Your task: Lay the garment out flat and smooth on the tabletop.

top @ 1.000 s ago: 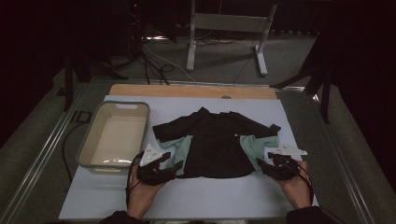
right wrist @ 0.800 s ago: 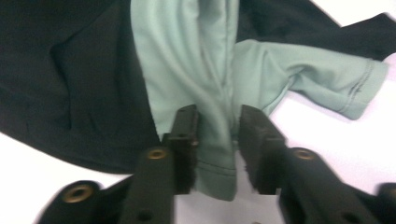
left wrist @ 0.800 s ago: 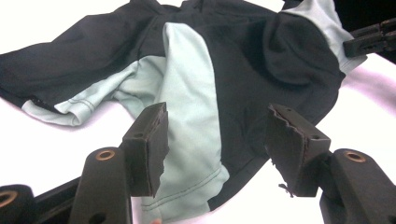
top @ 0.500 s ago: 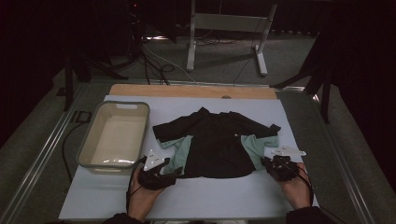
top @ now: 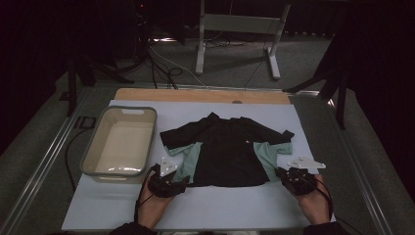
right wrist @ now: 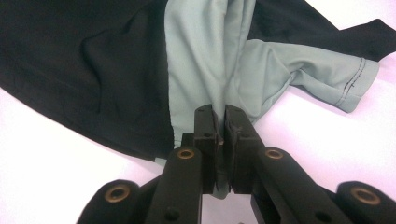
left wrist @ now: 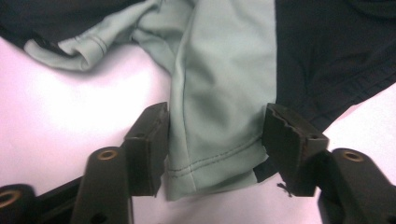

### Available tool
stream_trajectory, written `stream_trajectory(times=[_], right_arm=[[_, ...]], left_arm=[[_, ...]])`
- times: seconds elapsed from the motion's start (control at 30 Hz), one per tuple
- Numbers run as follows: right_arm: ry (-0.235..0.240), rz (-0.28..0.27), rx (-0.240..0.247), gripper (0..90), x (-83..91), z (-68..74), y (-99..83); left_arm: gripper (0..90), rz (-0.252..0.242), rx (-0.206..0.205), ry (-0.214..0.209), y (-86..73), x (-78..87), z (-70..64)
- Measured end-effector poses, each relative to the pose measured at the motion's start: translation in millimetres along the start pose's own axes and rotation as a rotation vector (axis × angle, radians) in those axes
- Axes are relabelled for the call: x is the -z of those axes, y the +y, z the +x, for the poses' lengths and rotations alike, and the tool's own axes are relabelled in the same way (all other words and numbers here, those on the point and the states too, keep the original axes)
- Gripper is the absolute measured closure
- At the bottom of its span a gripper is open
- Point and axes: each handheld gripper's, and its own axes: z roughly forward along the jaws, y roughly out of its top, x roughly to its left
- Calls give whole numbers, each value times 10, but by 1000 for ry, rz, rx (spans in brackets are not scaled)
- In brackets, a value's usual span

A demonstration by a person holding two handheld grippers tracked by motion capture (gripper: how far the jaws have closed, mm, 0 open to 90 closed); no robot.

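At the bottom of the high view, two hands come in, each holding a gripper at the near hem of a shirt (top: 227,149). The left gripper (top: 182,182) sits lower left of centre, its hand (top: 152,208) below it; the right gripper (top: 281,174) sits lower right, its hand (top: 313,205) below it.

In the left gripper view, the left gripper (left wrist: 215,140) has its jaws spread wide, one on each side of the pale green side panel at the hem, the cloth lying flat between them and not pinched. In the right gripper view, the right gripper (right wrist: 221,126) has its jaws pressed together on a raised fold of the pale green cloth at the shirt's (right wrist: 93,70) lower edge.

The shirt (left wrist: 327,46), black with green sides and sleeves, lies spread flat in the middle of the pale table (top: 220,210), collar toward the top of the frame. Just left of it stands a beige tub (top: 93,156). Beyond the table's far wooden edge, at the top of the frame, a grey metal stand (top: 235,29) rests on the dark floor among cables.
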Motion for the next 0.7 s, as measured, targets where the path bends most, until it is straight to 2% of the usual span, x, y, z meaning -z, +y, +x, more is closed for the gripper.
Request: stream_trajectory(times=[0.17, 0.2, 0.27, 0.33, 0.4, 0.47, 0.6, 0.7], right_arm=[[1, 2, 6, 847, 28, 2, -25], [2, 3, 6, 847, 32, 4, -33], [3, 3, 7, 847, 43, 13, -51], [3, 4, 14, 847, 60, 27, -66], [3, 1, 19, 847, 92, 38, -76], [-1, -5, 24, 847, 129, 45, -86], [-2, -11, 31, 848, 197, 60, -122], [2, -18, 35, 848, 273, 77, -146]], left_arm=[[551, 20, -3, 15, -20, -29, 2], [608, 23, -4, 8, -15, -25, 3], [777, 33, 0, -20, -11, -11, 6], [854, 34, -3, -59, -4, 25, -3], [860, 9, -18, -107, -4, 102, -25], [861, -22, -17, -143, 3, 201, -53], [863, -64, -38, -190, 10, 345, -131], [864, -85, -25, -225, 6, 447, -153]])
